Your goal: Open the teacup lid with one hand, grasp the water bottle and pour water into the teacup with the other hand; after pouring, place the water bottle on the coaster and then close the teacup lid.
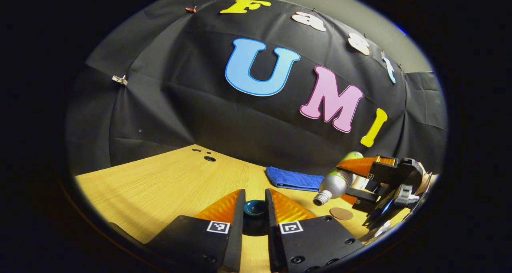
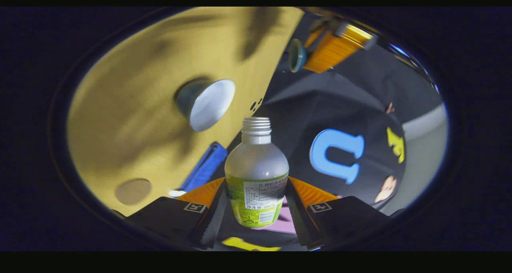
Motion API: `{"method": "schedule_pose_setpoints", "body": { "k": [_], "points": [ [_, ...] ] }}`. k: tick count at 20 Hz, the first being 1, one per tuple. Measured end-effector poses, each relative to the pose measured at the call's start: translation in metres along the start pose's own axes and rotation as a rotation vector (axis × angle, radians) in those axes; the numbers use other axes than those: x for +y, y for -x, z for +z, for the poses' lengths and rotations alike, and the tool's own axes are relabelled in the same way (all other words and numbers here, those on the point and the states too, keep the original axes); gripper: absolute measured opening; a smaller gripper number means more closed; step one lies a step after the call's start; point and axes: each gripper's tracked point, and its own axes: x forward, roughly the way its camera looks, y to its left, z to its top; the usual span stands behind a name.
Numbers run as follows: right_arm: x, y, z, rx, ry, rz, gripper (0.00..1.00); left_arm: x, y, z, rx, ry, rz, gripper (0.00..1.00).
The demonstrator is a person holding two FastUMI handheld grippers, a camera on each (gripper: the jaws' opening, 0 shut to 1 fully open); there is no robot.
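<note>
My left gripper [image 1: 255, 209] is nearly closed, its two fingers pinched on the dark teal teacup lid [image 1: 255, 208], which sits between the tips and is held above the wooden table [image 1: 160, 189]. My right gripper [image 2: 256, 201] is clenched on the water bottle [image 2: 256, 177]: both fingers press its labelled lower body, the frosted shoulder and uncapped threaded neck standing out beyond them.

From the left gripper view, the bottle [image 1: 336, 183] lies tilted over to the right of the lid, its open mouth pointing down and toward the lid, with my right gripper [image 1: 360, 177] wrapped around its green end. Just below that mouth a round brown coaster [image 1: 341, 214] lies flat on the table. Farther back, behind the bottle's neck, a folded blue cloth [image 1: 294, 178] rests near the table's rear edge.

The right gripper view adds the teacup [image 2: 206, 103] — open, pale inside, dark outside — standing on the table [image 2: 132, 117] up and to the left of the bottle's mouth and apart from it. The coaster [image 2: 133, 191] is at lower left of the bottle, the blue cloth [image 2: 206, 167] just beside its shoulder. Beyond the neck, at upper right, my left gripper [image 2: 316, 55] shows with the lid [image 2: 297, 55] at its tips — well away from the cup.
</note>
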Motion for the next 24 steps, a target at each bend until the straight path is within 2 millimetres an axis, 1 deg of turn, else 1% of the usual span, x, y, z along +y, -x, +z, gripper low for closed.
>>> {"method": "schedule_pose_setpoints", "body": {
  "k": [1, 3, 4, 9, 12, 14, 15, 16, 17, 18, 19, 21, 23, 24],
  "points": [
    [0.008, 0.004, 0.0, 0.0, -0.126, 0.034, 0.77, 0.0, 0.0, 0.0, 0.0, 0.0, 0.001, 0.3],
    [0.016, 0.01, 0.004, -0.002, -0.367, 0.071, 0.77, 0.0, 0.0, 0.001, 0.001, 0.001, 0.002, 0.31],
    [0.013, 0.012, 0.003, -0.003, -0.47, 0.075, 0.78, -0.001, 0.0, 0.0, 0.001, 0.002, 0.001, 0.31],
    [0.016, 0.021, 0.0, -0.04, -0.999, 0.114, 0.78, -0.005, 0.0, 0.001, 0.001, 0.003, -0.004, 0.31],
    [0.008, 0.019, -0.009, -0.086, -1.31, 0.094, 0.78, -0.007, 0.001, 0.001, 0.001, -0.002, -0.004, 0.31],
    [0.004, 0.02, -0.02, -0.099, -1.449, 0.051, 0.78, -0.008, 0.0, 0.001, 0.0, -0.002, -0.004, 0.31],
    [0.001, 0.025, -0.028, -0.096, -1.497, 0.027, 0.78, -0.008, 0.001, 0.001, 0.0, -0.002, -0.005, 0.31],
    [-0.007, 0.03, -0.035, -0.087, -1.539, 0.005, 0.78, -0.008, 0.001, 0.0, 0.001, -0.002, -0.005, 0.31],
    [-0.008, 0.033, -0.045, -0.075, -1.581, -0.012, 0.78, -0.009, 0.001, 0.0, 0.002, -0.001, -0.006, 0.31],
    [-0.007, 0.036, -0.065, -0.061, -1.626, -0.028, 0.78, -0.01, 0.0, -0.001, 0.004, -0.001, -0.006, 0.31],
    [-0.002, 0.038, -0.077, -0.052, -1.675, -0.038, 0.78, -0.011, -0.001, -0.001, 0.006, 0.0, -0.008, 0.31],
    [0.013, 0.041, -0.099, -0.018, -1.77, -0.054, 0.78, -0.014, -0.002, -0.003, 0.01, -0.001, -0.012, 0.31],
    [0.032, 0.044, -0.114, 0.011, -1.847, -0.054, 0.78, -0.017, -0.001, -0.004, 0.013, -0.01, -0.013, 0.31],
    [0.038, 0.044, -0.119, 0.019, -1.876, -0.053, 0.78, -0.018, -0.002, -0.004, 0.013, -0.013, -0.014, 0.31]
  ]
}}
